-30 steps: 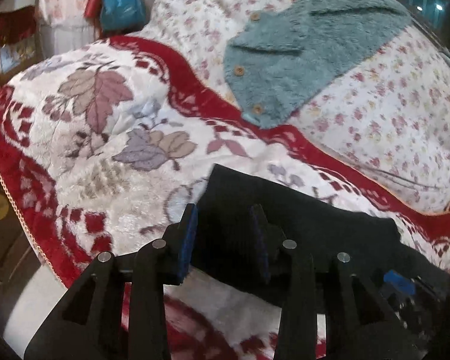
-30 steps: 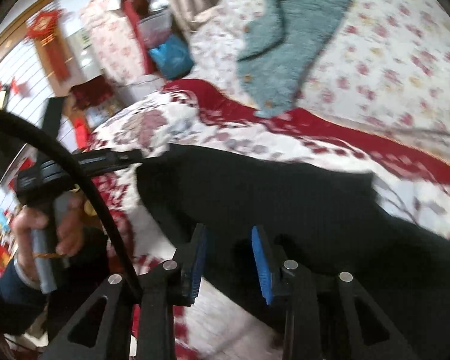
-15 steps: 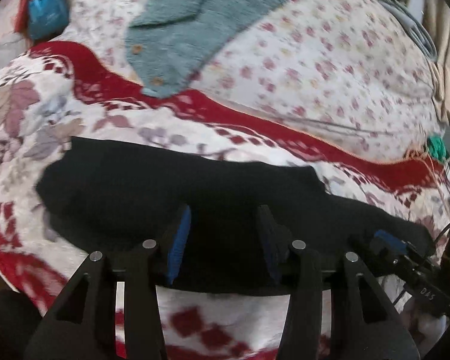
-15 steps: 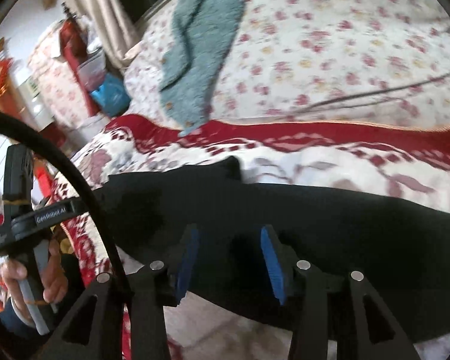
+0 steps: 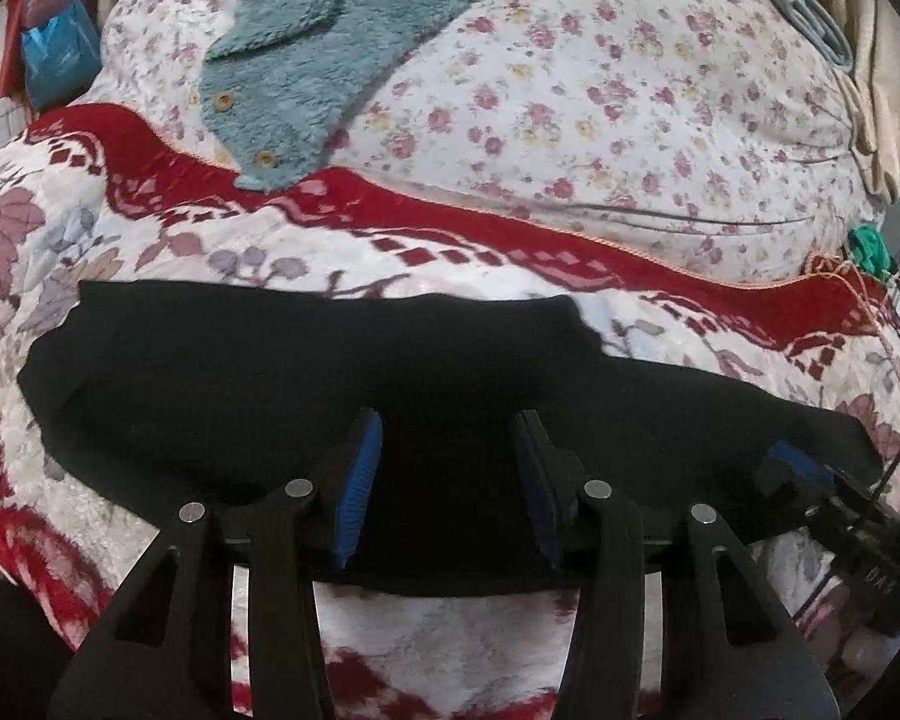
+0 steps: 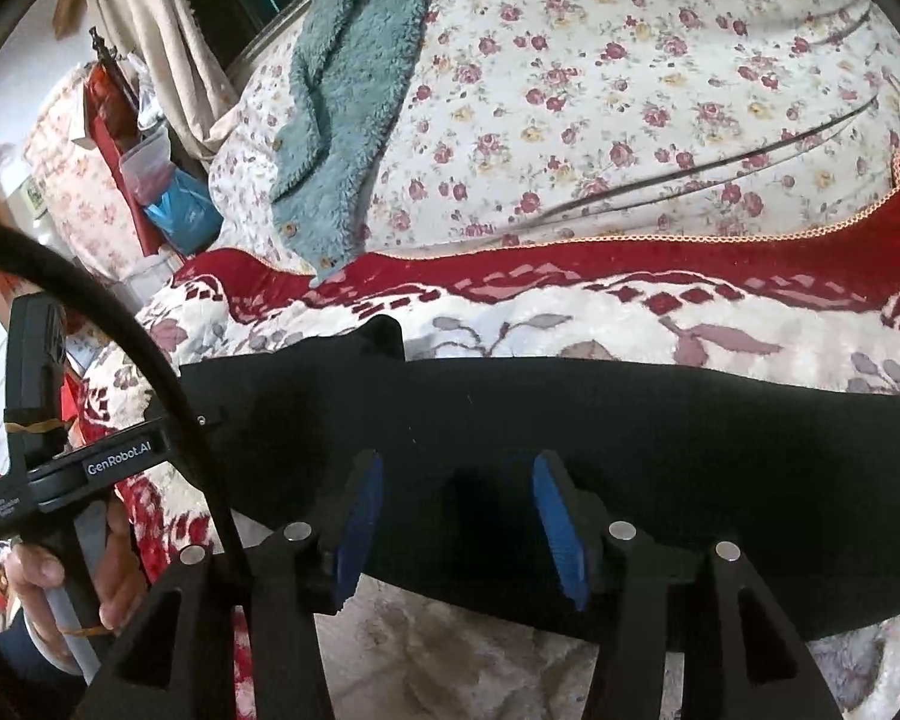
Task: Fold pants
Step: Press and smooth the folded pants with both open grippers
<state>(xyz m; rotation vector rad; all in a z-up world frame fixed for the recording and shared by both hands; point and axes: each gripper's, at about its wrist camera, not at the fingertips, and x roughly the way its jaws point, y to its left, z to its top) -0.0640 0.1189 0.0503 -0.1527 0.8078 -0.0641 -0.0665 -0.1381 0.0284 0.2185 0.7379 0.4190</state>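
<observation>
The black pants (image 5: pixel 306 384) lie flat across the red-and-white floral blanket (image 5: pixel 510 276), stretched left to right. My left gripper (image 5: pixel 447 474) is open, its blue-padded fingers hovering over the near edge of the pants. My right gripper (image 6: pixel 456 510) is open too, over the near edge of the pants (image 6: pixel 570 414) further right. The right gripper also shows at the far right of the left wrist view (image 5: pixel 798 468). The left gripper's handle and the hand on it show at the left of the right wrist view (image 6: pixel 60 480).
A teal fleece cardigan (image 5: pixel 330 60) lies on the flowered sheet (image 5: pixel 630 90) behind the blanket. A blue bag (image 5: pixel 60 60) and clutter stand beyond the bed's left end. A cable (image 6: pixel 150 360) arcs across the right wrist view.
Both grippers swung right along the pants and their views turned towards the bed's middle. The pants went from bunched to spread flat. Both grippers stayed open.
</observation>
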